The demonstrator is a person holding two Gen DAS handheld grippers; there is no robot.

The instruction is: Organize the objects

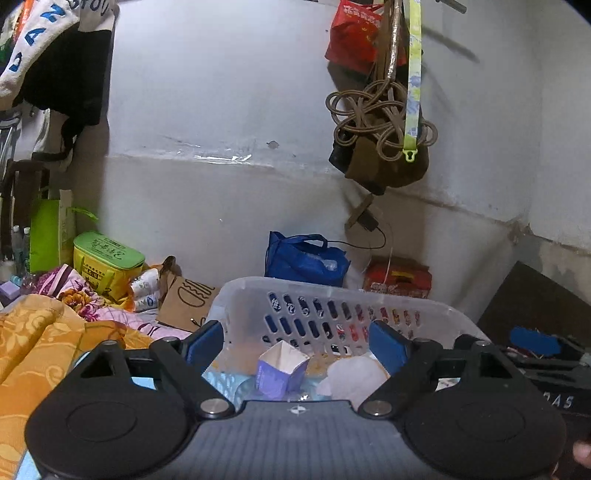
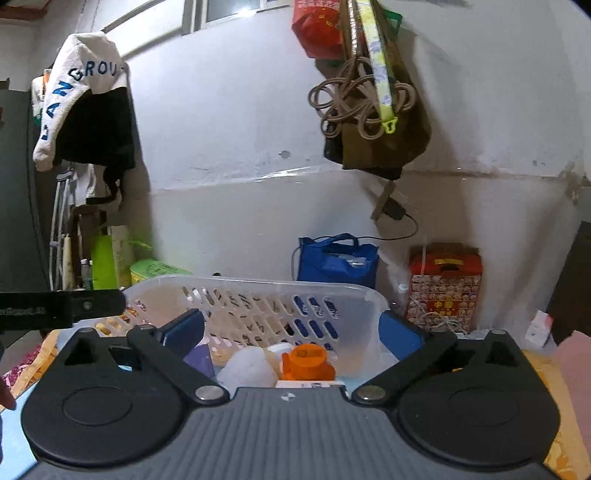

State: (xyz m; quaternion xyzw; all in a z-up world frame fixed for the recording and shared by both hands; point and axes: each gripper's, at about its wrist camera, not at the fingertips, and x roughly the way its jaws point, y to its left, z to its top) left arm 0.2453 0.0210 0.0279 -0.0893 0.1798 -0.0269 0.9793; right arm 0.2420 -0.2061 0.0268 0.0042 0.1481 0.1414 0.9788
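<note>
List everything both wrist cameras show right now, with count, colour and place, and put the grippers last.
basket: 1, translucent white, centre, on the bed
purple carton: 1, open top, inside basket
white wad: 1, inside basket
orange-capped bottle: 1, inside basket
blue tote bag: 1, by wall behind basket
red gift box: 1, right of tote
yellow-green bag: 1, left by wall
orange blanket: 1, left of basket
brown bag with cord: 1, hanging on wall
red bag: 1, hanging above it
left gripper: fingers open, over basket
right gripper: fingers open, over basket
</note>
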